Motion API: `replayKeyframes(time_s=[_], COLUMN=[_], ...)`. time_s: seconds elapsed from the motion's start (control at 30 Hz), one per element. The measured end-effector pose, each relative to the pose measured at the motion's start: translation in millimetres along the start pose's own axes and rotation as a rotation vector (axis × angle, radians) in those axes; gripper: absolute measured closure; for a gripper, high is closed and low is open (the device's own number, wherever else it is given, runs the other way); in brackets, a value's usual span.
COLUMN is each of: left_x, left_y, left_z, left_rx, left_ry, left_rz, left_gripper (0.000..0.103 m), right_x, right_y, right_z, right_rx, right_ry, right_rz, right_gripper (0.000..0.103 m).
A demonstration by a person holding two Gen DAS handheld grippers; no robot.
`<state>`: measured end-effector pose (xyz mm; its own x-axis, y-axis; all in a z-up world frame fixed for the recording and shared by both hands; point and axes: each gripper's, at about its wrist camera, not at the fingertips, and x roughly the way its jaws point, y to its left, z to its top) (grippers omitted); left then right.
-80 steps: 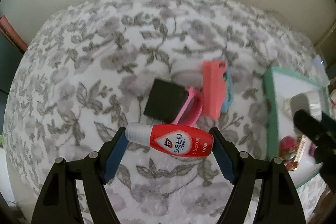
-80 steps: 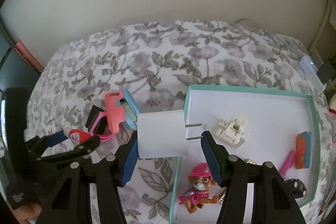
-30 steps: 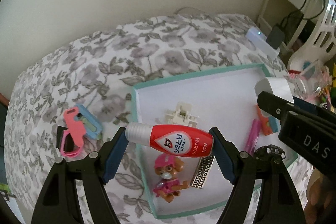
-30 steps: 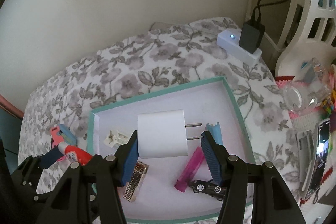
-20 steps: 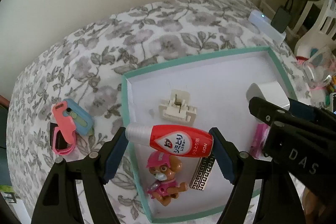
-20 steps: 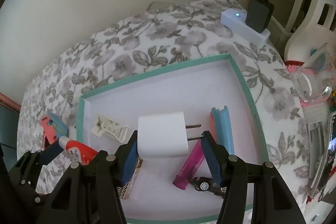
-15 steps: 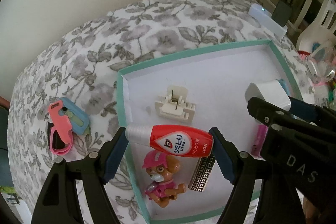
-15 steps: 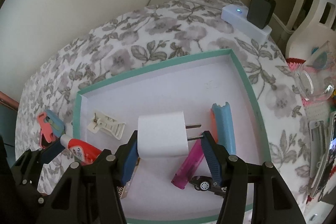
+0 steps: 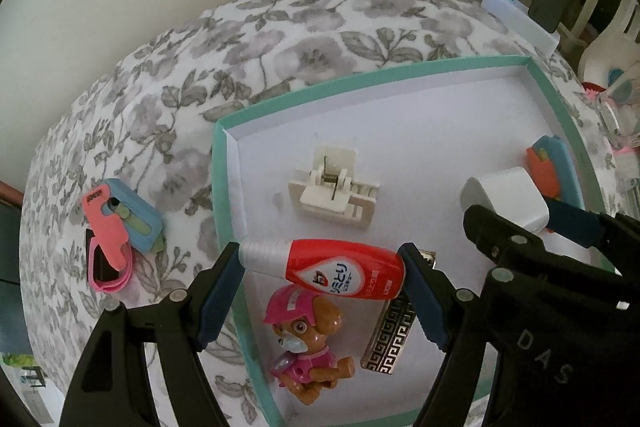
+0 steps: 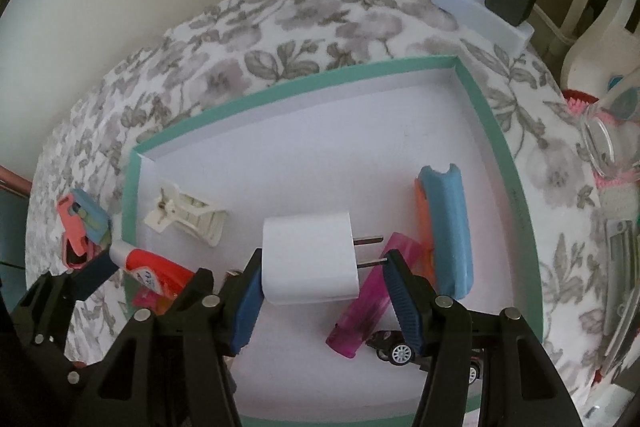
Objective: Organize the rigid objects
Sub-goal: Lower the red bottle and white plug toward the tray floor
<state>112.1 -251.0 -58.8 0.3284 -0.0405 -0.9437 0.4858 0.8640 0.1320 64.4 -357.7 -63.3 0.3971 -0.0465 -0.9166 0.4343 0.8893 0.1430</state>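
Bottle and plug over the tray

Left gripper [image 9: 322, 267] squeezes the small red bottle [image 9: 340, 273] end to end, above the green-rimmed tray [image 9: 400, 71]. Right gripper [image 10: 320, 273] pinches the white plug [image 10: 308, 257] there too. Both look light, hard and smooth, so they may slip. The bottle's label has Japanese writing.
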Motion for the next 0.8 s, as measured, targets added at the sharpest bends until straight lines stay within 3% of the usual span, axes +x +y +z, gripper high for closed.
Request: replayKeyframes(time_s=[0.8], left_x=[7], left_y=[2], left_z=[-2], left_rx=[-0.051], left_ry=[0.025], left_rz=[0.024], left_gripper=[0.021], right_x=[-11], right_y=[-4], right_z=[4], right_rx=[-0.029], right_ry=[-0.024], right_rz=[0.02], right_gripper=[0.039])
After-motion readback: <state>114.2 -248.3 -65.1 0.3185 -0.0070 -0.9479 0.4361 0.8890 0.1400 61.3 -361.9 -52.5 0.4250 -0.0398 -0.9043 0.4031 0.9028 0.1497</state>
